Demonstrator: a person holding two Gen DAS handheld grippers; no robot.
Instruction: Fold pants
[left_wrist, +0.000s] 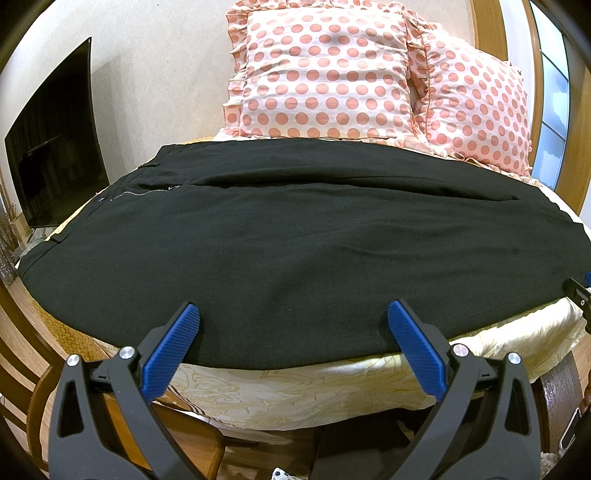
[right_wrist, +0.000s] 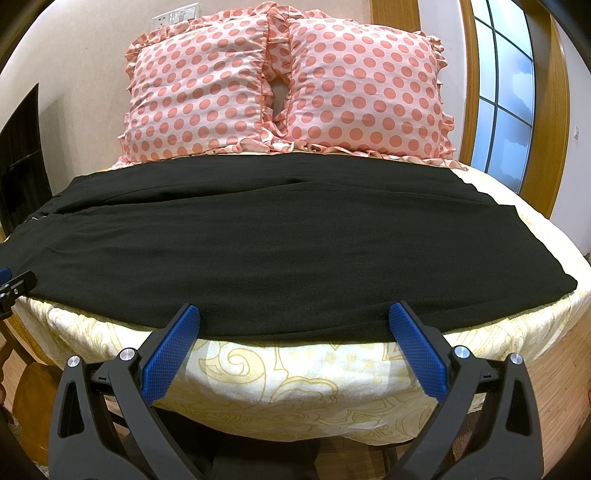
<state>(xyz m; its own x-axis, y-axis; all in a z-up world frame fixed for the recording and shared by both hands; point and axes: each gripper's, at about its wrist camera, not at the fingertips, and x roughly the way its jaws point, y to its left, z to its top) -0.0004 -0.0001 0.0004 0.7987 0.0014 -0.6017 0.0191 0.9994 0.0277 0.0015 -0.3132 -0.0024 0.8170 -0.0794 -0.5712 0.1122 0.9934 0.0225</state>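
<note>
So, the pants (left_wrist: 280, 236) lie spread flat across the bed (right_wrist: 295, 384), waistband and zipper (left_wrist: 144, 192) to your left, leg ends to your right, pillows (right_wrist: 280, 85) behind — nothing looks folded yet. Your left gripper (left_wrist: 293, 314) and right gripper (right_wrist: 294, 314) both hover at the near edge, jaws wide apart and holding nothing. This seems to be the opening step: likely pinch the near leg's edge at both spots — then carry it over the far leg.
</note>
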